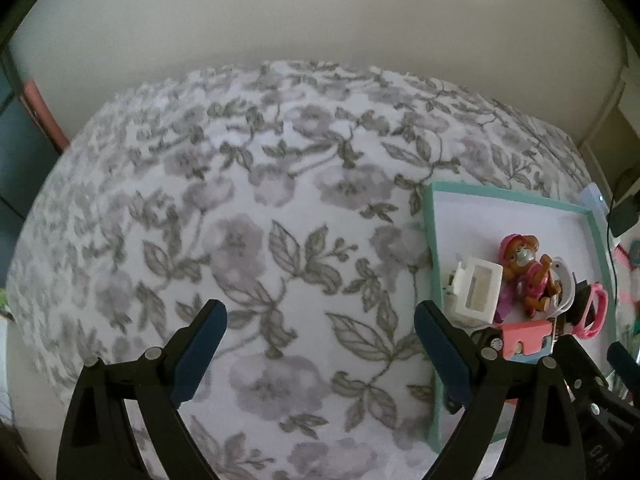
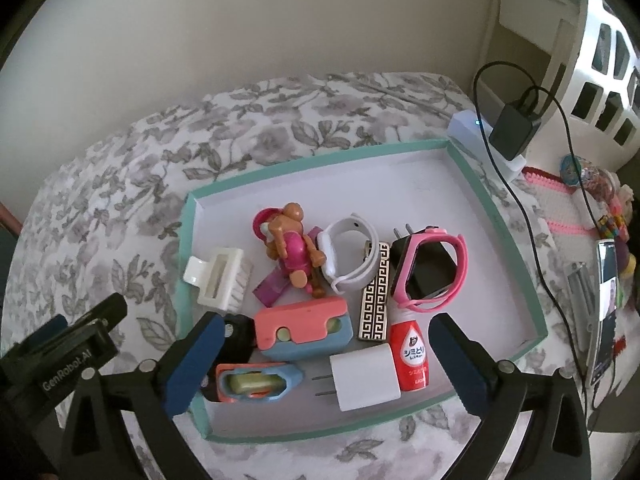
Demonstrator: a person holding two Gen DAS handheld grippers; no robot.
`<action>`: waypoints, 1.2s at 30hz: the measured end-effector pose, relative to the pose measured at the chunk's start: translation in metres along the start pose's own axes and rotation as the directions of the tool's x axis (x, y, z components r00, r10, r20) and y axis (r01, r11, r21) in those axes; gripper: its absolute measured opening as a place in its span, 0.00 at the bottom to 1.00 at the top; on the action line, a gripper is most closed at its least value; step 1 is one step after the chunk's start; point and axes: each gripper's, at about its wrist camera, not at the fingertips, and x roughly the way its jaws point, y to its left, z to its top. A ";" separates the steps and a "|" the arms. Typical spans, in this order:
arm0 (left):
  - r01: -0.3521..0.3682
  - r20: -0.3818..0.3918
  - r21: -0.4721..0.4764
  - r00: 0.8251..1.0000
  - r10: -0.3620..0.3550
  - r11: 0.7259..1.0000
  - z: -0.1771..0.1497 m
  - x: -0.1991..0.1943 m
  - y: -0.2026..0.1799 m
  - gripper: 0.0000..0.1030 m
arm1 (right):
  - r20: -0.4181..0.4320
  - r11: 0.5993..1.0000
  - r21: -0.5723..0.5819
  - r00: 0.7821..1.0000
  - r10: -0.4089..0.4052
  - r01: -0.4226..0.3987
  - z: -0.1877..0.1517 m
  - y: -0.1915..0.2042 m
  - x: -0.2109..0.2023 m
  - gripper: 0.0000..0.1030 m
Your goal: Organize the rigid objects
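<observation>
The right tool (image 2: 324,364) hangs with its jaws spread wide and nothing pinched, over the near end of the teal-rimmed tray (image 2: 496,216) on the floral bedcover (image 2: 120,208). Just below it lie a white plug (image 2: 368,376) and, at 3 o'clock of that, a red bottle (image 2: 410,356). Toward 12 o'clock sit a pink and blue case (image 2: 304,328), a toy dog (image 2: 292,244), a white watch (image 2: 352,256) and a pink watch (image 2: 432,268). The left tool (image 1: 320,352), also spread and empty, hovers over bare bedcover at 9 o'clock of the tray
</observation>
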 end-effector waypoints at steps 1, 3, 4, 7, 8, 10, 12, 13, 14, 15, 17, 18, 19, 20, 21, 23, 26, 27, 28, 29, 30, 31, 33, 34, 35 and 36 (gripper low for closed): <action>-0.004 0.013 0.000 1.000 0.004 1.000 0.000 -0.003 0.002 0.92 | 0.004 1.000 0.003 1.000 0.005 -0.005 -0.001 0.000 -0.002 1.00; -0.013 0.045 -0.017 0.999 0.014 1.000 -0.002 -0.011 0.006 0.92 | 0.003 1.000 0.005 1.000 0.015 -0.015 -0.005 0.001 -0.004 1.00; -0.016 0.045 -0.024 0.999 0.017 1.000 -0.002 -0.014 0.008 0.92 | 0.002 1.000 0.001 1.000 0.015 -0.015 -0.007 0.003 -0.005 1.00; -0.021 0.033 -0.024 0.999 0.022 0.999 -0.007 -0.017 0.009 0.92 | 0.006 0.999 -0.035 1.000 -0.004 0.004 -0.013 0.008 -0.008 1.00; -0.033 0.030 -0.017 0.999 0.034 0.999 -0.009 -0.018 0.008 0.92 | 0.009 0.999 -0.048 1.000 -0.009 0.009 -0.015 0.011 -0.009 1.00; -0.074 0.026 0.005 0.997 0.074 0.997 -0.013 -0.020 0.006 0.92 | 0.010 0.998 -0.062 1.000 -0.010 0.011 -0.018 0.013 -0.011 1.00; -0.085 0.024 0.014 0.996 0.085 0.996 -0.016 -0.022 0.005 0.92 | 0.007 0.998 -0.065 1.000 -0.005 0.005 -0.021 0.015 -0.012 1.00; -0.078 0.022 0.015 0.997 0.077 0.997 -0.019 -0.024 0.007 0.92 | 0.007 0.998 -0.066 1.000 -0.002 0.002 -0.023 0.015 -0.014 1.00; -0.066 0.021 0.016 0.998 0.066 0.998 -0.021 -0.026 0.007 0.92 | 0.008 0.998 -0.068 1.000 -0.001 0.002 -0.025 0.016 -0.015 1.00; -0.054 0.020 0.016 0.998 0.054 0.998 -0.022 -0.027 0.009 0.92 | 0.008 0.997 -0.071 1.000 -0.002 0.003 -0.026 0.017 -0.016 1.00; -0.028 0.016 0.018 0.999 0.028 0.999 -0.026 -0.030 0.010 0.92 | 0.010 0.997 -0.079 1.000 -0.005 0.005 -0.030 0.018 -0.018 1.00; -0.023 0.013 0.018 1.000 0.023 1.000 -0.028 -0.032 0.011 0.92 | 0.010 0.997 -0.079 1.000 -0.004 0.005 -0.031 0.018 -0.019 1.00; -0.018 0.013 0.017 1.000 0.018 1.000 -0.031 -0.034 0.013 0.92 | 0.010 0.997 -0.078 1.000 -0.003 0.004 -0.032 0.018 -0.020 1.00; -0.014 0.016 0.017 1.000 0.014 1.000 -0.032 -0.035 0.013 0.92 | 0.011 0.997 -0.077 1.000 -0.001 0.002 -0.033 0.018 -0.021 1.00; -0.011 0.018 0.017 1.000 0.011 1.000 -0.034 -0.037 0.014 0.92 | 0.012 0.997 -0.076 1.000 0.000 0.000 -0.034 0.018 -0.022 1.00; -0.007 0.024 0.020 1.000 0.006 1.000 -0.038 -0.040 0.017 0.92 | 0.014 0.997 -0.078 1.000 0.004 -0.003 -0.037 0.018 -0.024 1.00; -0.011 0.023 0.031 1.000 0.010 0.999 -0.044 -0.043 0.020 0.92 | 0.017 0.997 -0.079 1.000 0.009 -0.007 -0.041 0.019 -0.027 1.00; -0.009 0.021 0.034 1.000 0.008 0.999 -0.045 -0.044 0.021 0.92 | 0.018 0.997 -0.079 1.000 0.013 -0.011 -0.042 0.019 -0.028 1.00; -0.003 0.020 0.037 1.000 0.003 0.999 -0.047 -0.044 0.021 0.92 | 0.018 0.997 -0.078 1.000 0.016 -0.014 -0.042 0.019 -0.029 1.00; -0.002 0.022 0.038 1.000 0.001 0.999 -0.048 -0.045 0.022 0.92 | 0.019 0.997 -0.078 1.000 0.017 -0.016 -0.043 0.019 -0.030 1.00; -0.004 0.025 0.041 1.000 0.003 0.999 -0.050 -0.047 0.022 0.92 | 0.022 0.997 -0.078 1.000 0.019 -0.018 -0.044 0.019 -0.032 1.00; -0.011 0.030 0.045 0.999 0.009 0.999 -0.051 -0.048 0.023 0.92 | 0.025 0.997 -0.078 1.000 0.020 -0.018 -0.044 0.019 -0.033 1.00; -0.019 0.036 0.045 0.999 0.017 0.999 -0.053 -0.051 0.024 0.92 | 0.032 0.997 -0.076 0.999 0.021 -0.018 -0.045 0.019 -0.035 1.00; -0.018 0.038 0.042 0.999 0.016 0.999 -0.053 -0.052 0.025 0.92 | 0.034 0.997 -0.074 0.999 0.022 -0.019 -0.045 0.019 -0.036 1.00; -0.017 0.039 0.039 0.999 0.015 0.999 -0.053 -0.053 0.027 0.92 | 0.036 0.997 -0.071 0.999 0.023 -0.020 -0.046 0.018 -0.037 1.00; -0.015 0.042 0.034 0.999 0.014 0.999 -0.053 -0.054 0.028 0.92 | 0.037 0.997 -0.069 0.999 0.024 -0.021 -0.046 0.018 -0.038 1.00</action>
